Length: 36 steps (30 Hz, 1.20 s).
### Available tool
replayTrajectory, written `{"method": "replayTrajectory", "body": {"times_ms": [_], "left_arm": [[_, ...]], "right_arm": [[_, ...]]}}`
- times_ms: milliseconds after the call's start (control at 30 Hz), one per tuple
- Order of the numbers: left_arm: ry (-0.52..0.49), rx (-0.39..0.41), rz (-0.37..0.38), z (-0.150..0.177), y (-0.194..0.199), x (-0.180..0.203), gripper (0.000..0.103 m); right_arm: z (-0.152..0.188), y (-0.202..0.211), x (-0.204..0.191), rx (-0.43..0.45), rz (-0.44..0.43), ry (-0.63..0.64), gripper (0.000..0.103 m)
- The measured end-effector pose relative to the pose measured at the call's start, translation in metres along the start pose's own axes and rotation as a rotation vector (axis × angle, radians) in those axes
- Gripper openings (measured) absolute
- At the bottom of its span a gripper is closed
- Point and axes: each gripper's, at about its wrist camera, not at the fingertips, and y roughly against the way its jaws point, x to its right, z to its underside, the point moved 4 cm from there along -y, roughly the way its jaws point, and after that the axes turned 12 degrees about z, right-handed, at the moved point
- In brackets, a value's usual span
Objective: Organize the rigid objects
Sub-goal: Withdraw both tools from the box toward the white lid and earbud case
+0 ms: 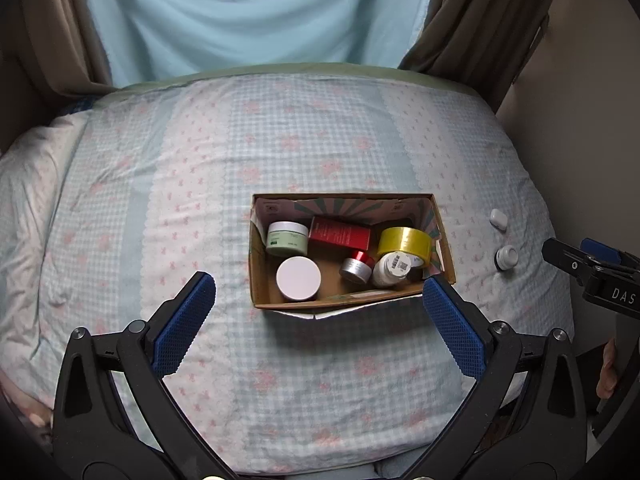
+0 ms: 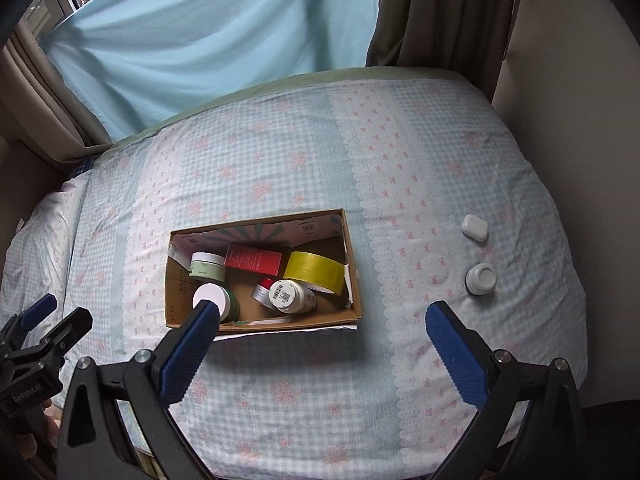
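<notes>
- A bed (image 1: 320, 152) with a pale blue checked cover with pink bows fills both views; a light blue curtain (image 1: 256, 16) hangs at its far side.
- A cardboard box (image 1: 448, 256) sits open near the middle of the bed, evidently the collecting place: inside lie a green jar (image 1: 287, 238), a red carton (image 1: 340, 234), a roll of yellow tape (image 1: 405, 242), a white-lidded jar (image 1: 298, 278), a small red-capped jar (image 1: 357, 266) and a white bottle (image 1: 390, 270).
- Two things are not yet in the box, lying to its right on the cover: a white earbud case (image 2: 475, 228) farther off and a small white round jar (image 2: 481, 278) nearer.
- The left gripper (image 1: 318, 300) hovers over the box's near edge, jaws wide and empty.
- The right gripper (image 2: 320, 326) also hangs wide and empty, its right finger near the round jar, probably the next pick.
</notes>
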Motion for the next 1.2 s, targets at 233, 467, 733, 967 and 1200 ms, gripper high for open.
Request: {"method": "replayTrajectory", "body": {"times_ms": [233,467,733,967,1200], "left_arm": [[-0.024,-0.003,0.032,0.011,-0.001,0.049,0.103],[-0.028,0.013,0.002,0.016,-0.018,0.116,0.103],[-0.011,0.015,-0.008,0.026,-0.084,0.221,0.103],[-0.098,-0.027,0.059,0.029,-0.184,0.314,0.103],[-0.162,-0.084,0.093,0.054,-0.314,0.359,0.103]], "right_arm": [[0.017,0.010,0.039,0.015,0.046,0.030,0.103],[0.009,-0.003,0.113,0.045,-0.003,0.041,0.103],[-0.047,-0.053,0.204,0.111,-0.106,0.242,0.103],[-0.076,-0.132,0.252,0.154,-0.138,0.497,0.103],[-0.066,-0.246,0.257,0.150,-0.216,0.700,0.099]]}}
